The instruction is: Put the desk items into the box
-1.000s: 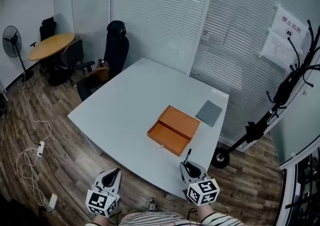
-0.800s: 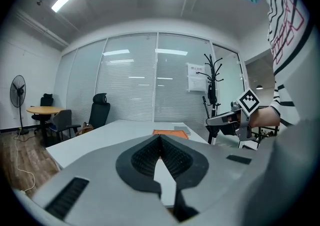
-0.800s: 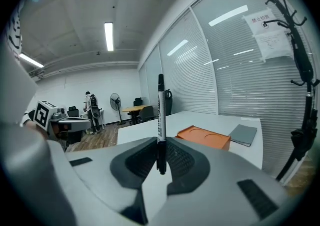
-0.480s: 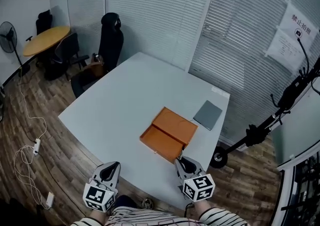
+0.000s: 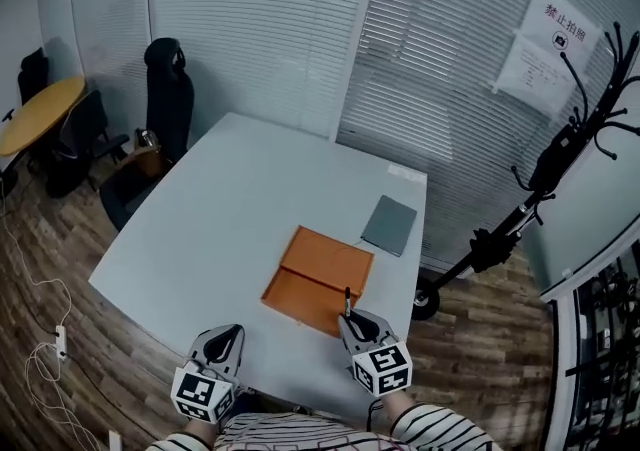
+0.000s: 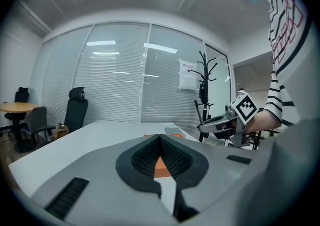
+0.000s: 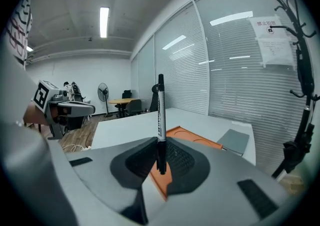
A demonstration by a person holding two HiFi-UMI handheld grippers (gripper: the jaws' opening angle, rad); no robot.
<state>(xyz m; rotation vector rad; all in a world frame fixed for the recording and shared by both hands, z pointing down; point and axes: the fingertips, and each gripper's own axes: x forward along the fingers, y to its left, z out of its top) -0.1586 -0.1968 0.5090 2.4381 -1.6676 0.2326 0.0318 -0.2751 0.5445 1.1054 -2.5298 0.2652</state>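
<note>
The person holds both grippers low at the near edge of the worktop, striped sleeves just showing at the bottom of the head view, and both tools point forward across the surface. The left gripper sits to the left of the box and apart from it; in the left gripper view its pads meet at the tips with nothing between them, and only a sliver of orange shows through the gap behind them. The right gripper is by the near right corner of the box, and its jaws are clamped on a pen, which stands upright out of the pads, black cap uppermost.

There are two grippers, and one pen, carried in the right one. There is one orange box, lying open as two flat halves side by side on the worktop. One grey notebook lies just beyond the box to the right, apart from it
</note>
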